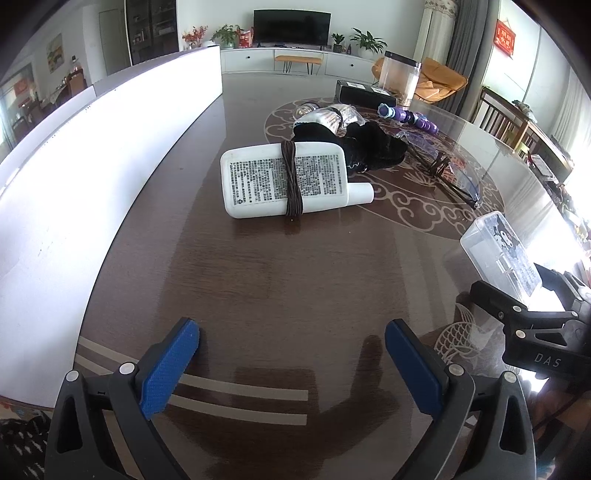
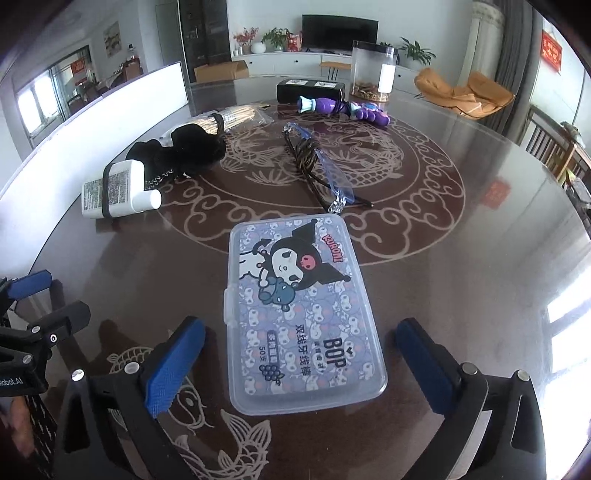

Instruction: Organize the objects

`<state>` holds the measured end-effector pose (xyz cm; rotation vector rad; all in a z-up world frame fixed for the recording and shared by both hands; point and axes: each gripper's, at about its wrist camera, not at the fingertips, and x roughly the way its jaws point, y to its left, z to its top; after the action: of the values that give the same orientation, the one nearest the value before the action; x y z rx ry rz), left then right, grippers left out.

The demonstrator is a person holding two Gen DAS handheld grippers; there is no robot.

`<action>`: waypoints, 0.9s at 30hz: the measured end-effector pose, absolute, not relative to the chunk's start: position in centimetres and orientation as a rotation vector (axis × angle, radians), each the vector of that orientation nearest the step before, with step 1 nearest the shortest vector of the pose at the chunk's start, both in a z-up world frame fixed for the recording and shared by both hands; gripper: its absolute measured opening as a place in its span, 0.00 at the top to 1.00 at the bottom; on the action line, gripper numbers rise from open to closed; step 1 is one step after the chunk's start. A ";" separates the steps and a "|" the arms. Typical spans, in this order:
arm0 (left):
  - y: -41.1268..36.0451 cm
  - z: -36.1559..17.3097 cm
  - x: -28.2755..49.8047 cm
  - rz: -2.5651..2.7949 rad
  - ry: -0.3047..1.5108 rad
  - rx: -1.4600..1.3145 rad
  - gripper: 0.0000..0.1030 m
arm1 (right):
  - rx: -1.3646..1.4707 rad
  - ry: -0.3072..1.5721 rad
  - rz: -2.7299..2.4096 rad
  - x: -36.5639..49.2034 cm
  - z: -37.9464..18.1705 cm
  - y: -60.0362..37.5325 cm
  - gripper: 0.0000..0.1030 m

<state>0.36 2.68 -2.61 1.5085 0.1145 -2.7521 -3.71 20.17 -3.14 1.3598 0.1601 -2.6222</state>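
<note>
Dark brown and glossy, the tabletop carries a pale dragon-and-cloud medallion in its middle and fish motifs near its front edge, with a living room beyond: a television on a long white cabinet, potted plants and an orange chair. A tall white panel runs along the left side of the tabletop. The left tool hangs just above bare wood with its blue-padded fingers spread wide and nothing between them. Ahead of it lies a flat white bottle on its side, printed label up, a dark cord wound round its middle and its cap pointing right. Touching the bottle's far side is a heap of black cloth, and behind that a clear-wrapped bundle. The right tool is also wide open, its fingers on either side of the near end of a clear plastic case printed with a cartoon character; the pads stand apart from the case walls, not touching. The case lies flat on the tabletop, lid up, its latch on the left edge. Beyond it a pair of blue-framed glasses lies on the medallion with a dark cord across it. Farther back are a purple toy, a black box and a clear canister with brown contents at the bottom.
</note>
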 end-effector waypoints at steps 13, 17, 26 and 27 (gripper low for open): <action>1.5 -2.2 0.4 -2.779 0.258 1.501 0.00 | 1.338 0.159 -2.634 -3.8 -3.2 20.0 0.00; 0.6 -1.4 1.0 -2.804 0.339 1.435 0.00 | 1.338 0.159 -2.635 -3.8 -3.2 20.0 0.00; 1.6 -1.2 1.2 -2.841 0.283 1.430 0.00 | 1.338 0.159 -2.635 -3.7 -3.2 20.0 0.00; 1.6 -1.2 1.2 -2.841 0.285 1.431 0.00 | 1.338 0.159 -2.635 -3.7 -3.2 20.0 0.00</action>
<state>1.17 1.56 -1.18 1.4315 0.2846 -2.8411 -3.70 19.96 -3.21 1.3377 0.1593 -2.6352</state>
